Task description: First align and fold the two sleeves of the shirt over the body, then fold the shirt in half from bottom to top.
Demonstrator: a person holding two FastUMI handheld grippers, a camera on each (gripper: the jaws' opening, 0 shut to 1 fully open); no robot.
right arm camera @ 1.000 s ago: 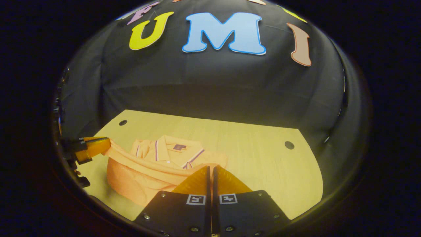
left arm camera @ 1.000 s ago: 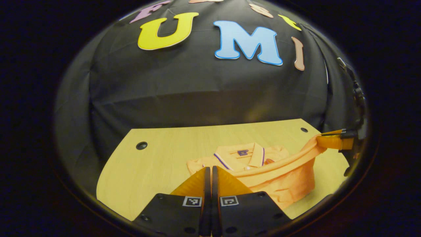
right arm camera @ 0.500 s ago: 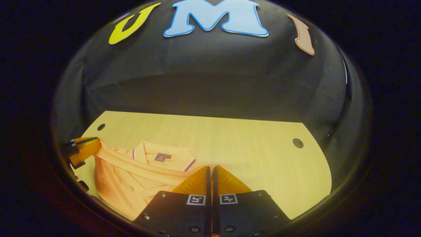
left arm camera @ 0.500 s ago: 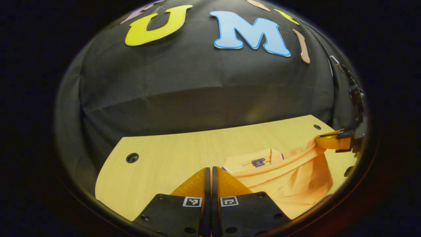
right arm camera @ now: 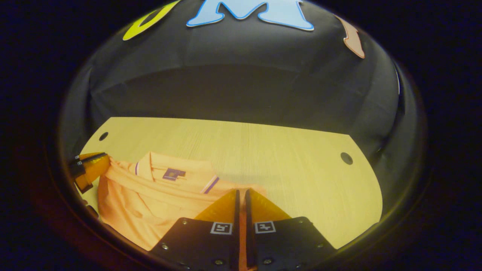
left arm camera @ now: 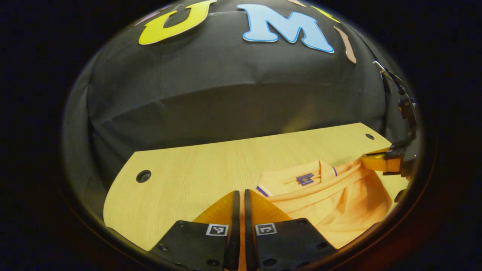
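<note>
The left gripper [left arm camera: 240, 195] is pinched tight on the bottom edge of the orange shirt [left arm camera: 331, 205], and cloth shows between its fingers. The right gripper [right arm camera: 241, 195] is pinched on the same edge, at the other corner. A second ago the edge hung high, well short of the collar [right arm camera: 177, 174]. Now both grippers have carried it forward and lower, so it lies just in front of each gripper, close to the collar. The shirt rests on the wooden table [right arm camera: 286, 150]. I think the bottom-to-top fold is almost done. Next comes laying the edge flat and letting go.
</note>
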